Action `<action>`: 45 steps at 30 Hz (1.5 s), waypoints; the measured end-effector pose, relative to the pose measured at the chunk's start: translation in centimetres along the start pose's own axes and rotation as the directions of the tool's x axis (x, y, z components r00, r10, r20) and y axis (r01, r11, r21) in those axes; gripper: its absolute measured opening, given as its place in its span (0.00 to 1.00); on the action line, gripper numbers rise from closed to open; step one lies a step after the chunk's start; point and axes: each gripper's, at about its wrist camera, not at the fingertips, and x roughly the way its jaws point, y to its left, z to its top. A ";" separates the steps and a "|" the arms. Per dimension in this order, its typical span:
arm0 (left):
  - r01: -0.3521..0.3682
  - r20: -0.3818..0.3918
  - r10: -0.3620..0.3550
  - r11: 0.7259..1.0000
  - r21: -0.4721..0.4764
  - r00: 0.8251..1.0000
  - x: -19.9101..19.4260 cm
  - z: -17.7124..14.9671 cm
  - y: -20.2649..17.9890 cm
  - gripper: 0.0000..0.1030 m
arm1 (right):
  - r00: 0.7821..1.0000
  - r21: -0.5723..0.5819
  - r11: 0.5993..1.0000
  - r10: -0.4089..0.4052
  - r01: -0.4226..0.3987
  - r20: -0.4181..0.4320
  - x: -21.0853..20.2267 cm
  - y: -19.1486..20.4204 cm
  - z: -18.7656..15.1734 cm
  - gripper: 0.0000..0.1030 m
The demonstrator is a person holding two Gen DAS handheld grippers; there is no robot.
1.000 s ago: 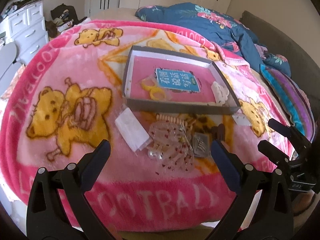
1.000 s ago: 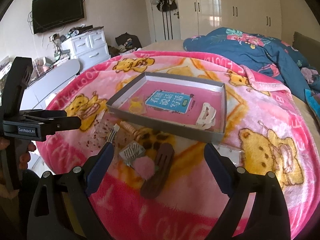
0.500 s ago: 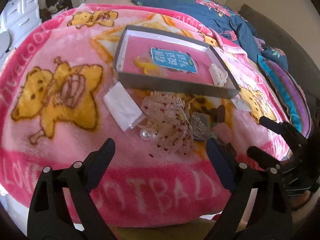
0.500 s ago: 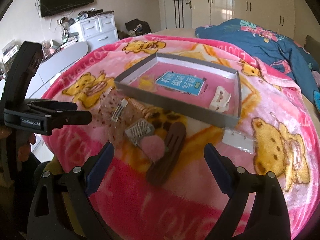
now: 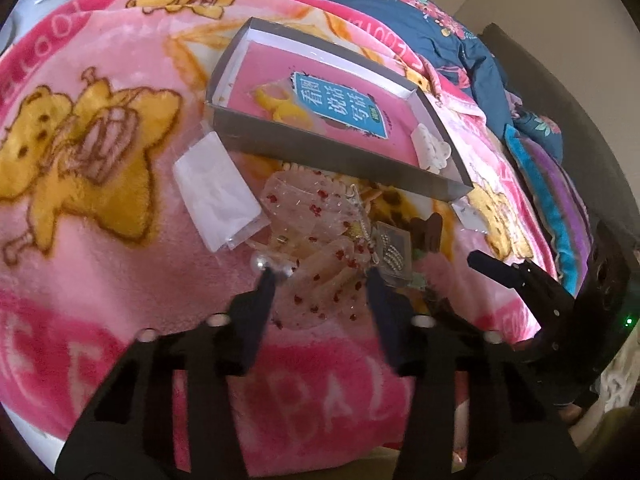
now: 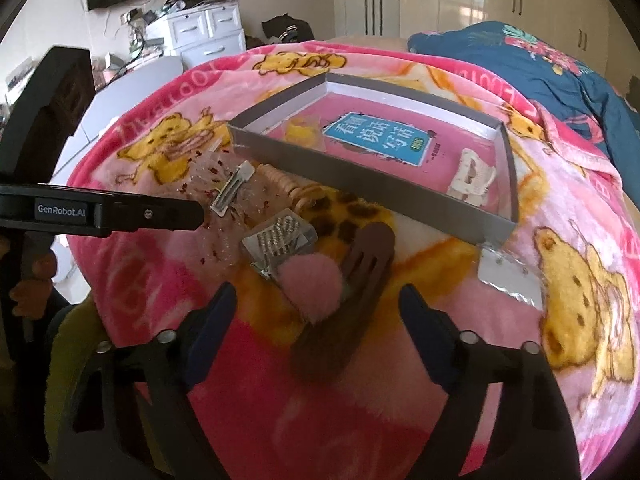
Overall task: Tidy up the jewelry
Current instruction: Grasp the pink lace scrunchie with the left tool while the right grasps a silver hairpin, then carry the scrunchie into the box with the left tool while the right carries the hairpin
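Note:
A pile of hair jewelry lies on the pink blanket in front of a grey box (image 5: pixel 340 156). My left gripper (image 5: pixel 319 280) is low over the pile. Its jaws are closing, with a clear piece dotted with red beads (image 5: pixel 324 300) between the tips; I see no firm press on it. A pearl (image 5: pixel 260 265) sits by the left tip. My right gripper (image 6: pixel 316 308) hovers with its jaws wide and closing. A pink pompom (image 6: pixel 314 284) and a brown hair clip (image 6: pixel 352 300) lie between its fingers, untouched. A rhinestone clip card (image 6: pixel 280 240) lies just beyond.
Inside the grey box (image 6: pixel 360 188) are a blue-labelled pink card, yellow rings and a white claw clip (image 6: pixel 472 176). A white packet (image 5: pixel 216 192) lies left of the pile, a small clear packet (image 6: pixel 508 276) to the right. A silver snap clip (image 6: pixel 234 188) rests on the pile. A blue duvet lies behind.
Both grippers have come down closer to the pile. The left jaws have narrowed sharply around the clear red-dotted piece. The right jaws have narrowed a little.

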 end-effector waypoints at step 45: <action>-0.058 0.317 0.041 0.997 0.043 0.948 -8.8 5.6 -1.0 0.01 | 0.983 0.326 0.943 -0.115 0.062 0.146 -5.7 -9.6 -0.1 0.23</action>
